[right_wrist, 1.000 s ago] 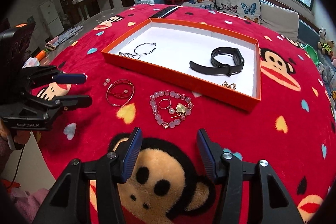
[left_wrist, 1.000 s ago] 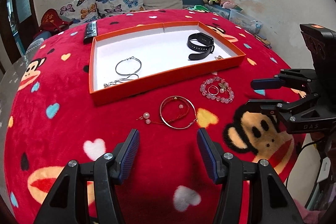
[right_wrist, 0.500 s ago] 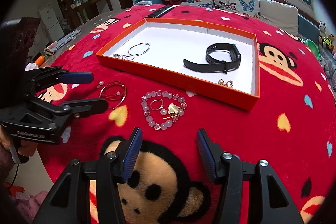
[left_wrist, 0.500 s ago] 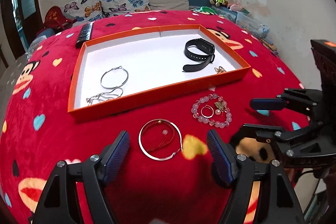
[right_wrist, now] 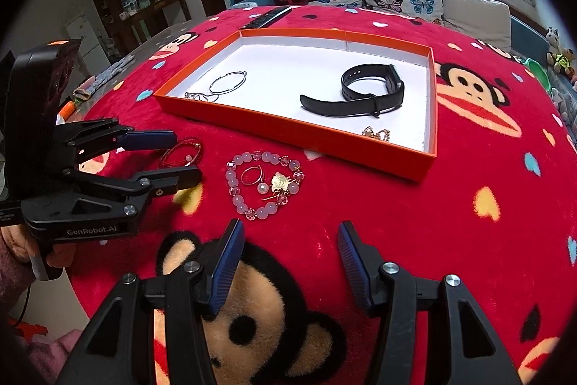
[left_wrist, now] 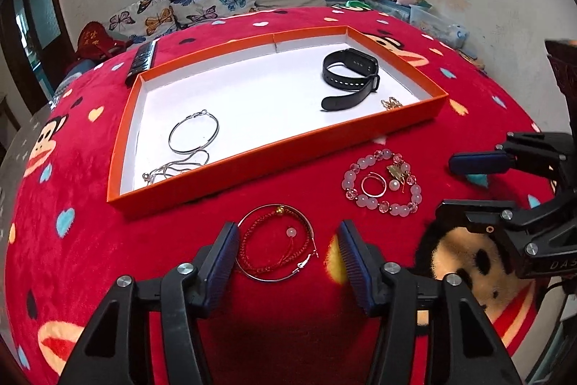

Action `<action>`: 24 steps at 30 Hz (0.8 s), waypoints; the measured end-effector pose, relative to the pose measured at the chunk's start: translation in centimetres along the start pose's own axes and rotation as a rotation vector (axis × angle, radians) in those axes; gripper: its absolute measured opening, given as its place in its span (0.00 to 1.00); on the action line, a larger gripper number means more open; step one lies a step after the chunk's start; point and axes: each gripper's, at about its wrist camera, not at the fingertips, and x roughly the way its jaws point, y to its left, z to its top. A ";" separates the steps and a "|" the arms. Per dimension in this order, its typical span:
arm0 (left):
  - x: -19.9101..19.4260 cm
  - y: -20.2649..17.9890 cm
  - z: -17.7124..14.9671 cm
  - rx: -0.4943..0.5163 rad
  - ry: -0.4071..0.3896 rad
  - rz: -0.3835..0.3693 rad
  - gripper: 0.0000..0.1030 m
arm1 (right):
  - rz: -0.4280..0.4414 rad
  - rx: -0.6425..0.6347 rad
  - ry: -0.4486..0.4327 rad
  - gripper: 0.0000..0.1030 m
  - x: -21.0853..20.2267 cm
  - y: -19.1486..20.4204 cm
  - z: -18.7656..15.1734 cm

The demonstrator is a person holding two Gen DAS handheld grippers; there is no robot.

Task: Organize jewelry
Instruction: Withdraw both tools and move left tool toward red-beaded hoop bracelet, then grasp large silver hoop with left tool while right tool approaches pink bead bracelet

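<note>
Both black grippers, left gripper (left_wrist: 288,255) and right gripper (right_wrist: 288,257), carry ribbed blue pads, silver screws and white lettering.

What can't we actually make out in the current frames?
- Gold piece in the orange tray: left view, partly behind the front wall, too small to identify.
- Red bracelet: right view, partly behind the left gripper; contact unclear though its jaws are closing.
- Silver chain: right view, tiny, cut by the tray wall.
- Right gripper: left view, body cut off at the edge.
</note>
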 end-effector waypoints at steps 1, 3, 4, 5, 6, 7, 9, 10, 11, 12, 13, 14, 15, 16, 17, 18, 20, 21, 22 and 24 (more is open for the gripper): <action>0.1 -0.1 0.0 0.003 0.001 -0.004 0.52 | 0.003 0.000 0.000 0.57 0.0 0.0 0.0; 0.2 -0.1 0.0 0.006 0.001 -0.001 0.49 | 0.006 0.002 0.001 0.57 0.1 -0.1 0.1; 0.3 -0.1 0.0 0.007 -0.001 0.000 0.48 | 0.010 0.003 0.004 0.57 0.2 -0.2 0.2; 0.2 -0.1 0.0 0.006 -0.004 0.001 0.44 | 0.016 0.003 0.006 0.57 0.3 -0.1 0.2; 0.2 0.0 0.0 0.006 -0.006 0.001 0.43 | 0.020 -0.001 0.008 0.57 0.4 -0.1 0.2; 0.1 0.2 0.0 0.002 -0.008 -0.003 0.40 | 0.022 -0.006 0.010 0.57 0.5 0.0 0.3; 0.0 0.5 0.0 -0.008 -0.012 -0.014 0.37 | 0.028 -0.014 0.014 0.58 0.7 0.3 0.4; -0.1 0.6 0.0 -0.013 -0.016 -0.019 0.33 | 0.034 -0.017 0.016 0.58 0.8 0.4 0.5; -0.2 0.7 0.0 -0.015 -0.019 -0.023 0.30 | 0.033 -0.022 0.017 0.58 1.0 0.5 0.6; -0.2 0.8 0.0 -0.016 -0.021 -0.029 0.30 | 0.032 -0.026 0.018 0.58 1.0 0.6 0.6; -0.2 0.8 0.0 -0.016 -0.020 -0.033 0.30 | 0.030 -0.032 0.019 0.58 1.2 0.8 0.7; -0.2 0.9 0.0 -0.018 -0.016 -0.037 0.30 | 0.026 -0.038 0.019 0.58 1.3 1.0 0.8; -0.2 1.0 0.0 -0.020 -0.009 -0.046 0.30 | 0.024 -0.040 0.019 0.58 1.4 1.1 0.9; -0.2 1.1 0.0 -0.026 -0.008 -0.055 0.30 | 0.022 -0.042 0.019 0.58 1.4 1.1 1.0; -0.3 1.2 -0.1 -0.029 -0.011 -0.057 0.31 | 0.023 -0.040 0.018 0.58 1.5 1.1 1.1; -0.3 1.3 -0.1 -0.031 -0.006 -0.063 0.32 | 0.024 -0.036 0.019 0.58 1.6 1.2 1.2; -0.4 1.5 -0.1 -0.043 0.002 -0.080 0.45 | 0.022 -0.037 0.018 0.58 1.7 1.2 1.3; -0.4 1.7 0.0 -0.051 0.000 -0.087 0.50 | 0.021 -0.038 0.019 0.58 1.7 1.2 1.3; -0.6 1.8 0.0 -0.055 -0.009 -0.085 0.57 | 0.019 -0.040 0.019 0.58 1.7 1.3 1.3; -1.1 1.9 0.0 -0.053 -0.036 -0.083 0.60 | 0.017 -0.043 0.018 0.57 1.7 1.3 1.3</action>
